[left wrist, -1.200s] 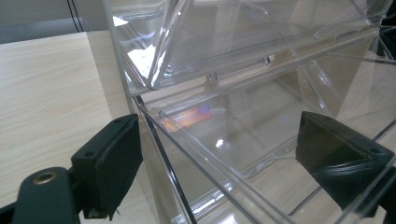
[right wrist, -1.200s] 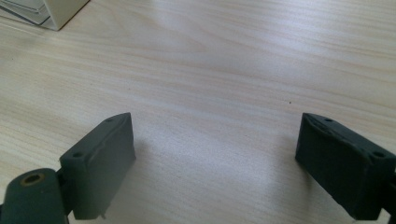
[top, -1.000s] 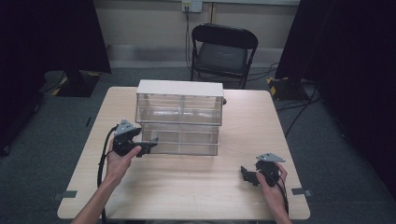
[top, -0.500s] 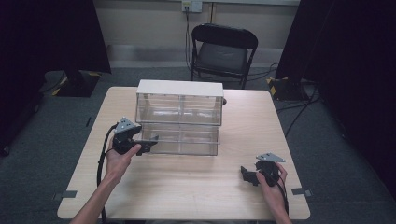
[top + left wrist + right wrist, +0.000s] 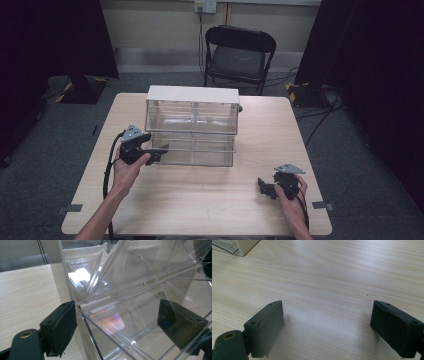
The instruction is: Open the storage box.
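A clear plastic drawer cabinet [image 5: 192,107] with a white top stands on the table's far middle. Its lower drawer [image 5: 195,150] is pulled out toward me. My left gripper [image 5: 161,151] is open at the drawer's left end. In the left gripper view the drawer's clear corner wall [image 5: 85,320] runs between the jaws of the gripper [image 5: 117,322], one jaw outside it and the other seen through the plastic. My right gripper [image 5: 263,186] rests open near the table's front right, with bare wood between its jaws [image 5: 327,325]. A corner of the cabinet [image 5: 242,246] shows at upper left.
The light wooden table [image 5: 200,205] has open surface in front of the drawer and to the right. A black folding chair [image 5: 240,52] stands behind the table's far edge. Dark curtains hang on both sides. The left gripper's cable [image 5: 107,170] loops beside the left forearm.
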The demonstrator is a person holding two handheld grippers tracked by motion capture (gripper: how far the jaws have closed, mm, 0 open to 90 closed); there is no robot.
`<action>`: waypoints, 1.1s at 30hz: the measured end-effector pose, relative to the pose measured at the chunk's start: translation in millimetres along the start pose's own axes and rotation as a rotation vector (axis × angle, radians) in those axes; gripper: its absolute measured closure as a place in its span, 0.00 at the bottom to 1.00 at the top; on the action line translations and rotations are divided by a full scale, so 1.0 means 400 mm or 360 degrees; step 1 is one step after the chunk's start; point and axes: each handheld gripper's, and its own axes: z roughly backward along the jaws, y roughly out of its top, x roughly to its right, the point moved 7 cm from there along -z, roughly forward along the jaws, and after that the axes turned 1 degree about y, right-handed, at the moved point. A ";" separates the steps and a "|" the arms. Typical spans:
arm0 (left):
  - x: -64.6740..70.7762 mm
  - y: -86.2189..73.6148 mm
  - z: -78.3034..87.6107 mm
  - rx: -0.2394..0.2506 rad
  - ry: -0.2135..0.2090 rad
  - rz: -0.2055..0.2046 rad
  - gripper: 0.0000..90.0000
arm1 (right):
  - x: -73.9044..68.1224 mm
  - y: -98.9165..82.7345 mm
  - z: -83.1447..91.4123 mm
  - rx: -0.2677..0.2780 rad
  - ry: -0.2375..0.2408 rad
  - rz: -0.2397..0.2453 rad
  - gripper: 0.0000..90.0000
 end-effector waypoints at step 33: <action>0.007 0.016 0.011 0.0012 -0.0010 -0.0028 0.18 | 0.000 0.000 0.000 0.0000 0.0000 0.0001 0.12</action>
